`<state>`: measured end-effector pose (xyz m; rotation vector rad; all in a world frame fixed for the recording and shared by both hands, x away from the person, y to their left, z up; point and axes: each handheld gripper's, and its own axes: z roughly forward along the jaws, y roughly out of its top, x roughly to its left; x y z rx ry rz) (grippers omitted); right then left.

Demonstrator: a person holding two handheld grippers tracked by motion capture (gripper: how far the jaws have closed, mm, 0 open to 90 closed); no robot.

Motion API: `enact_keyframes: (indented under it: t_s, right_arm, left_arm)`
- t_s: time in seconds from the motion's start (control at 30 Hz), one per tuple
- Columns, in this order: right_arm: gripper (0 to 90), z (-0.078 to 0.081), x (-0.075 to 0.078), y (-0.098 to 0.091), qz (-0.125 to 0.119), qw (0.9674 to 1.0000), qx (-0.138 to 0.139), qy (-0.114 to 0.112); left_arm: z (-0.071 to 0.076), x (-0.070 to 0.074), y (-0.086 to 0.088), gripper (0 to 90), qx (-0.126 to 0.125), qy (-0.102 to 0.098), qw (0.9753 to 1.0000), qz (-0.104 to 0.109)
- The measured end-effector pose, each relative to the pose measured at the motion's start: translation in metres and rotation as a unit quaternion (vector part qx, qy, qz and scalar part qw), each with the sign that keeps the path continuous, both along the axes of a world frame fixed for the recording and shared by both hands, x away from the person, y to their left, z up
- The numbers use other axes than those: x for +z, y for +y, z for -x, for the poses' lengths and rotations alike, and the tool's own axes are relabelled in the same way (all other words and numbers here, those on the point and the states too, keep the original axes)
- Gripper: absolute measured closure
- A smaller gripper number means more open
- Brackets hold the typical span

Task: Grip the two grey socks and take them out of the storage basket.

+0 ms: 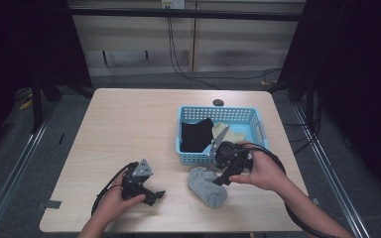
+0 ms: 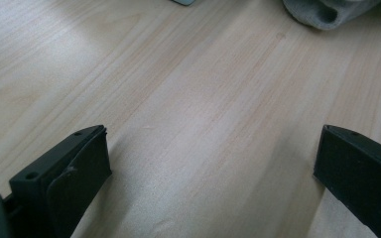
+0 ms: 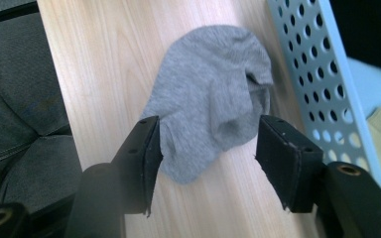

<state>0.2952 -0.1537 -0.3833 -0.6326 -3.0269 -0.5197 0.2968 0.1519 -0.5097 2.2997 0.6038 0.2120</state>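
A grey sock (image 1: 207, 186) lies crumpled on the wooden table just in front of a blue perforated basket (image 1: 254, 117). In the right gripper view the grey sock (image 3: 213, 106) sits between and just beyond the spread jaws of my right gripper (image 3: 206, 148), which is open and hovers over it. In the high view the right gripper (image 1: 222, 181) points down-left at the sock. My left gripper (image 1: 158, 195) rests low on the table to the left, open, with bare wood between its jaws (image 2: 206, 163). The sock's edge (image 2: 327, 12) lies far ahead of it.
The basket holds a black cloth (image 1: 197, 135) and a pale yellow cloth (image 1: 226, 134). Its wall (image 3: 317, 64) runs along the right of the sock. The table's near edge (image 1: 168, 230) is close to both hands. A small dark disc (image 1: 218, 102) lies behind the basket.
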Motion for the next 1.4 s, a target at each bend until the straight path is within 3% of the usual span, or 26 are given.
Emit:
enact_keyframes:
  t_s: [0.33,0.7,1.13,1.27,1.4]
  right_arm:
    - [36.2,0.006,-0.022,-0.026,-0.006,0.9994,-0.033,-0.004]
    - [34.6,0.011,-0.045,-0.047,-0.035,0.9977,-0.057,-0.004]
    - [29.9,0.018,-0.069,-0.062,-0.055,0.9964,-0.059,-0.029]
    - [27.1,0.020,-0.074,-0.067,-0.056,0.9957,-0.059,-0.044]
    - [25.6,0.022,-0.075,-0.067,-0.060,0.9953,-0.061,-0.046]
  left_arm:
    - [0.000,0.000,0.000,0.2,0.000,0.000,1.0000,0.000]
    - [0.000,0.000,0.000,0.3,0.000,0.000,1.0000,0.000]
    - [0.000,0.000,0.000,0.2,0.000,0.000,1.0000,0.000]
    - [0.000,0.000,0.000,0.2,0.000,0.000,1.0000,0.000]
    - [0.000,0.000,0.000,0.3,0.000,0.000,1.0000,0.000]
